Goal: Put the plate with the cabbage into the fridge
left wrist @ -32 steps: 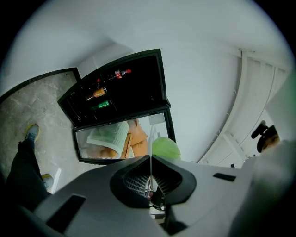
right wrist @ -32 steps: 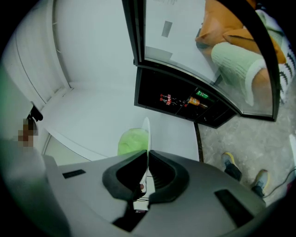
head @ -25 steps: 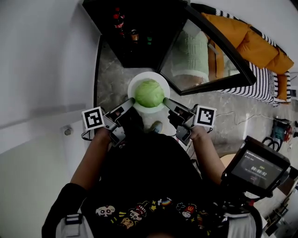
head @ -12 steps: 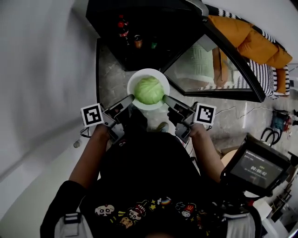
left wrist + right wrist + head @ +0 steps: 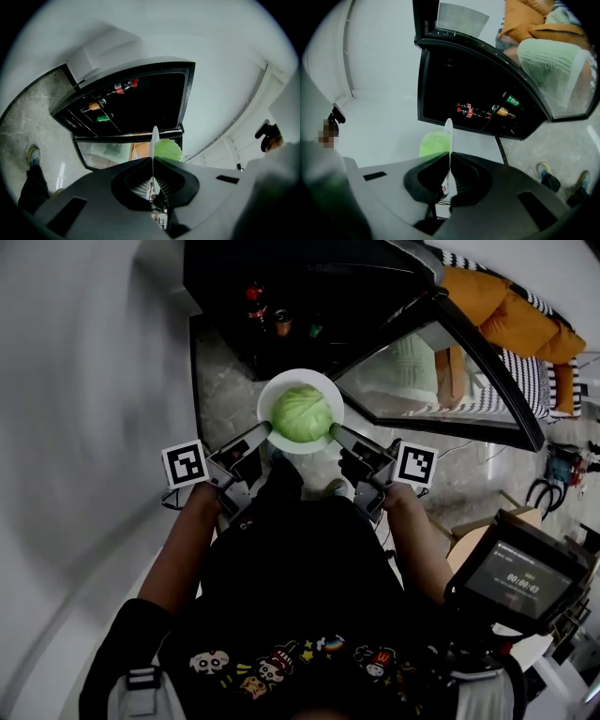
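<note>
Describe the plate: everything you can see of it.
The plate is round, white and smooth, apparently ceramic. It is held roughly level above the floor, short of the open fridge, and carries a green cabbage. The left tool and right tool clamp opposite rim edges.

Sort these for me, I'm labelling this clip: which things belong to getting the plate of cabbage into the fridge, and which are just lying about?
Job in hand: plate, cabbage on it, open fridge, fridge door, left gripper and right gripper, each shut on the plate's rim.

Lying about: bottles inside the fridge, orange cushions, striped sofa, screen device at lower right.
</note>
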